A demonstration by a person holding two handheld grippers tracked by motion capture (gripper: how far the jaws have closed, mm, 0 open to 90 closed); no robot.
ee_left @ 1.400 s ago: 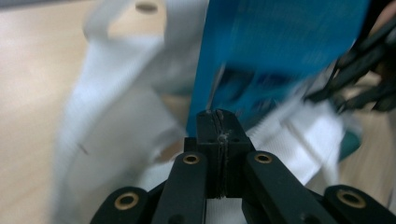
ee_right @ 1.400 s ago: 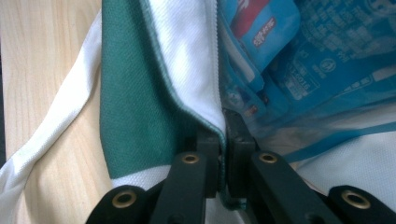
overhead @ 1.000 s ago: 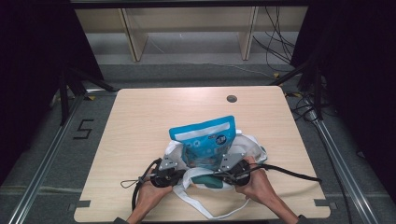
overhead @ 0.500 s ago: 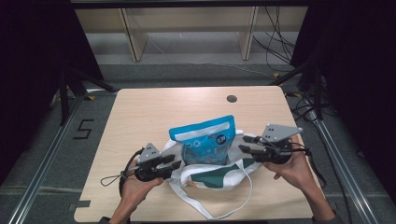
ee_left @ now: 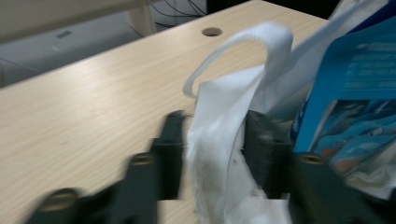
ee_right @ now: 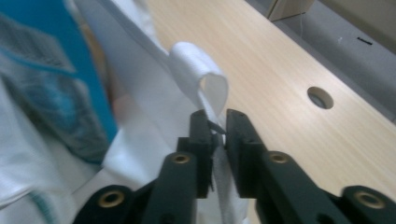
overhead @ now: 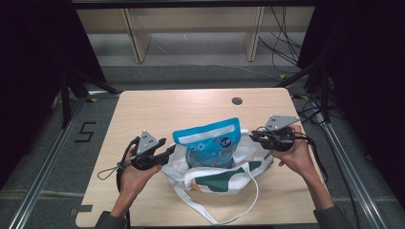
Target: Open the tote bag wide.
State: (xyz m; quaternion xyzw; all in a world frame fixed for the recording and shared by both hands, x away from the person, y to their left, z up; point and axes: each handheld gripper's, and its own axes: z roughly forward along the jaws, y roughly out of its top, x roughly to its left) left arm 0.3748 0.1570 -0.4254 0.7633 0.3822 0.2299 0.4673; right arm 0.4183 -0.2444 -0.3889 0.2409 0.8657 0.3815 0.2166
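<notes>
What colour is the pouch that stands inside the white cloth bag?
The pouch is bright blue with white lettering; the high view shows it best.

Wooden shelf legs (overhead: 137,40), floor cables (overhead: 286,45), table's round hole (overhead: 237,101)

A light wooden table (overhead: 143,114) with rounded corners takes up the middle of the high view, with a round cable hole (overhead: 237,101) near its far edge, right of centre. A white cloth bag (overhead: 210,174) with a dark green mark lies on its near half, one long strap (overhead: 239,210) looping toward the lower edge, and a blue pouch (overhead: 207,143) stands in it
</notes>
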